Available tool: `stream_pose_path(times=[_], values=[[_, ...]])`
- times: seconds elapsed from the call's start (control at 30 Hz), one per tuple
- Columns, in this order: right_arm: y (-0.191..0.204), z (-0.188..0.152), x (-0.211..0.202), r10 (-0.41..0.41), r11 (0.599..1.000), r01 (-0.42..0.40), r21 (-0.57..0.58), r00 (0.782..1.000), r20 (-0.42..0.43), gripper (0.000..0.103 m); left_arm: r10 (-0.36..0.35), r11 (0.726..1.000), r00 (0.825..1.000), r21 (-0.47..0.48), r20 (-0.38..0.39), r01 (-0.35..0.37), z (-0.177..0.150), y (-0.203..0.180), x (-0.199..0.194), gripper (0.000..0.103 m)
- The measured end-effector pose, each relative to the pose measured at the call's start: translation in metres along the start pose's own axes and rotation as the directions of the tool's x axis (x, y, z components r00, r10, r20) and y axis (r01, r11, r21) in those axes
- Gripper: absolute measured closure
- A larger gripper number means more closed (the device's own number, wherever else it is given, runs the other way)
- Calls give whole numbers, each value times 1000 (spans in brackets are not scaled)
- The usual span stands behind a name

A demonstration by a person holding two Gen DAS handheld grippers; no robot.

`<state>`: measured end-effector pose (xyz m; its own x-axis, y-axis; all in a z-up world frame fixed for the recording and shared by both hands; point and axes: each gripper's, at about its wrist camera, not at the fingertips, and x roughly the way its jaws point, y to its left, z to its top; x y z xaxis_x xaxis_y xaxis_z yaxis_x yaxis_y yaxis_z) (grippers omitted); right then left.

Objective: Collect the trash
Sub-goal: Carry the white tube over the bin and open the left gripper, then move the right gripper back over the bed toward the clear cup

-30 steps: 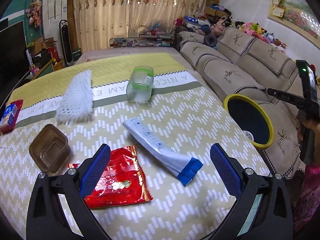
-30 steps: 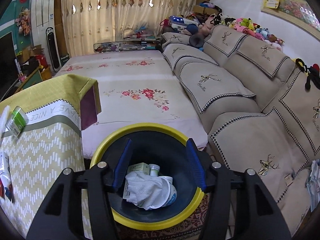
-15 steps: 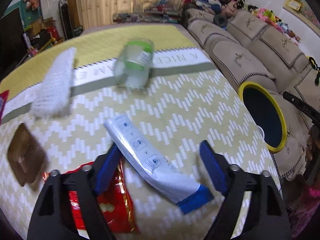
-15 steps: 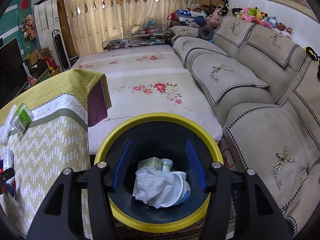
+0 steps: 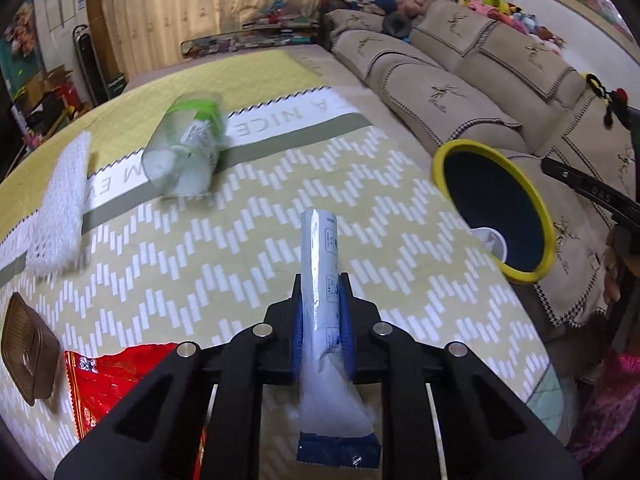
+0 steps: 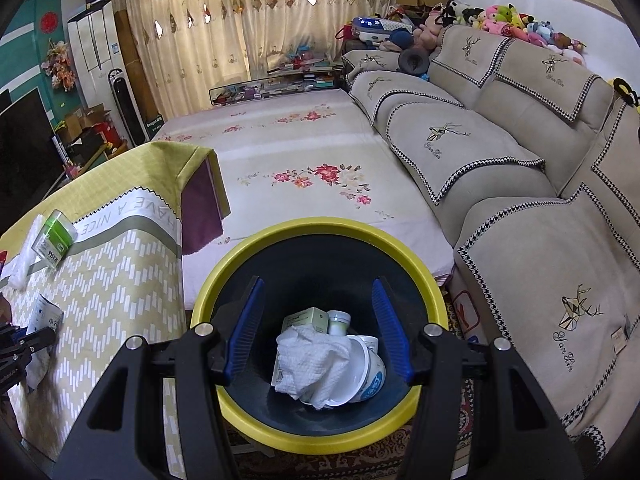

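The left gripper [image 5: 323, 332] has just been closing and now pinches the white tube [image 5: 322, 280] between its blue pads, about midway along, with the crimped blue end [image 5: 338, 450] hanging toward the camera and the round end pointing out over the bench [image 5: 240, 240]. The tube looks light, soft and mostly squeezed out: its wall flattens under the pads, so I judge it will flop and may slide if swung fast; a hold on the fuller middle, as here, seems safer than on the thin flat tail. The right gripper [image 6: 318, 332] stands half open with nothing between its pads, poised over the yellow-rimmed bin [image 6: 400, 240], which already holds a crumpled tissue [image 6: 316, 364], a small box and a cup. Still lying on the bench are a red wrapper [image 5: 108, 384], a brown tray [image 5: 28, 348], a white foam net [image 5: 60, 204] and a clear jar [image 5: 186, 144] on its side, all probably light.
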<state>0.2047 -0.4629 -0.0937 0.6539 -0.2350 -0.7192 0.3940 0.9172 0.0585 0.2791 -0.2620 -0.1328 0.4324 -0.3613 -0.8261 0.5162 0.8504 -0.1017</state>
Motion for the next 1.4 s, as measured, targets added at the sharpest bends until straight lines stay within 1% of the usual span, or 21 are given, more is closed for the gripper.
stream_pose_path(times=[0.2, 0.37, 0.47, 0.57, 0.67, 0.77, 0.87, 1.0, 1.13, 1.2, 1.23, 1.27, 1.33, 1.4], values=[[-8, -9, -18, 38, 999, -39, 34, 999, 30, 50, -32, 999, 999, 38, 42, 30, 10, -22, -19, 87], [-20, -20, -29, 49, 997, -51, 63, 998, 34, 50, -66, 994, 997, 92, 49, 61, 34, -49, -20, 87], [-31, -28, -35, 40, 995, -43, 89, 999, 35, 50, -107, 987, 993, 129, 43, 101, 45, -70, -18, 87], [-48, -35, -40, 22, 992, -26, 124, 999, 34, 50, -146, 974, 989, 179, 28, 139, 64, -103, -5, 87], [-62, -41, -43, 0, 989, -4, 145, 1000, 25, 50, -170, 962, 985, 218, 16, 162, 79, -132, 11, 87], [-73, -46, -45, -19, 987, 17, 158, 1000, 14, 50, -193, 949, 981, 251, -16, 191, 96, -167, 37, 87], [-82, -51, -48, -38, 984, 36, 174, 999, 8, 50, -205, 938, 978, 276, -48, 210, 105, -195, 60, 87], [-92, -53, -49, -55, 980, 53, 191, 998, 3, 50, -207, 930, 975, 292, -79, 221, 115, -224, 89, 86], [-96, -56, -49, -60, 978, 59, 200, 998, -1, 50, -214, 930, 971, 282, -109, 237, 124, -240, 117, 82], [-95, -56, -49, -61, 978, 61, 200, 998, -5, 50, -210, 931, 972, 283, -106, 232, 125, -242, 124, 73], [-95, -55, -49, -62, 978, 62, 201, 998, -6, 50, -211, 932, 972, 280, -102, 232, 125, -244, 125, 60], [-95, -55, -49, -61, 978, 61, 202, 998, -6, 50, -210, 933, 973, 278, -97, 229, 125, -244, 126, 50], [-94, -55, -50, -58, 977, 58, 204, 998, -6, 50, -212, 937, 974, 267, -83, 226, 125, -242, 121, 45], [-92, -55, -52, -53, 978, 52, 204, 999, -1, 50, -234, 936, 970, 253, -67, 243, 123, -235, 106, 43]])
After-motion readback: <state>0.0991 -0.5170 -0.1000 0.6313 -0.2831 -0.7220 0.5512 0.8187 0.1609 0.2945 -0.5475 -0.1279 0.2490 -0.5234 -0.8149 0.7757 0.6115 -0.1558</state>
